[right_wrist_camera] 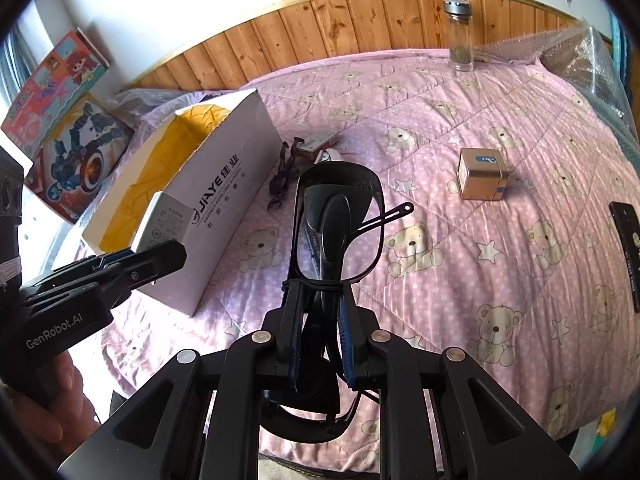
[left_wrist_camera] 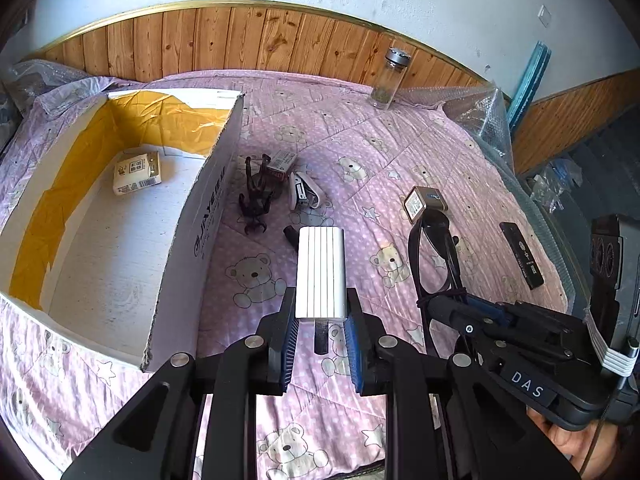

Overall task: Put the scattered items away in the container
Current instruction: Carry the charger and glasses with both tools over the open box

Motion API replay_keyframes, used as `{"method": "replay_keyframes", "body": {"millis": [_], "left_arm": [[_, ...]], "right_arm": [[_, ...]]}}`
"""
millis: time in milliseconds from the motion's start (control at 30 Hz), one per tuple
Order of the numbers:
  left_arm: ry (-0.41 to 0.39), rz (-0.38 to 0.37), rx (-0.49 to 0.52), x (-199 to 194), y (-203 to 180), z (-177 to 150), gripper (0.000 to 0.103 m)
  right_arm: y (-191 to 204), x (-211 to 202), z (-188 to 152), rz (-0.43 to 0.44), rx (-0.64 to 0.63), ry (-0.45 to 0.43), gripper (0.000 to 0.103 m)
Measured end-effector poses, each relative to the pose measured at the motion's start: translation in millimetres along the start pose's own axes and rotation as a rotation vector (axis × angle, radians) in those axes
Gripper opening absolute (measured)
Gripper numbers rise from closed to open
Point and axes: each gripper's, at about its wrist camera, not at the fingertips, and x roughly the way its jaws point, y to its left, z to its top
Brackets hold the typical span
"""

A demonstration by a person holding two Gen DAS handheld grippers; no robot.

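White ribbed plastic fills the left gripper (left_wrist_camera: 321,334): its jaws are clamped on a power bank (left_wrist_camera: 320,272) whose long axis runs straight ahead, away from the camera, above the pink bear-print quilt (left_wrist_camera: 360,152) and just right of the cardboard box (left_wrist_camera: 200,216). The box wall reads "JIAYE" with Chinese characters beside it; the right wrist view adds a smaller English line under the name, too fine to read. The right gripper (right_wrist_camera: 320,320) is closed on a pair of black glasses (right_wrist_camera: 340,224), lens frame standing up and forward, one temple arm sticking out to the right.

Only the left view looks into the box, showing yellow tape on the inner walls and a small tissue pack (left_wrist_camera: 137,173) on its floor. It also shows "DAS" on the right gripper's body. Only the right view shows "GenRobot.AI" on the left gripper, the printed underside of the power bank, and two toy boxes (right_wrist_camera: 60,112) past the bed.

On the quilt lie a dark figurine (left_wrist_camera: 256,196), a gold tin (right_wrist_camera: 482,174), a black remote (left_wrist_camera: 522,254) and, near the wall, a glass bottle (right_wrist_camera: 460,36).
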Motion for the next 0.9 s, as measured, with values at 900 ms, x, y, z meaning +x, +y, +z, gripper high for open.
{"method": "replay_keyframes", "body": {"millis": [900], "left_arm": [[-0.137,0.054,-0.109,-66,57,8,0.023]], "right_arm": [[82,-3,31,0.097,-0.153,-0.022,0.017]]}}
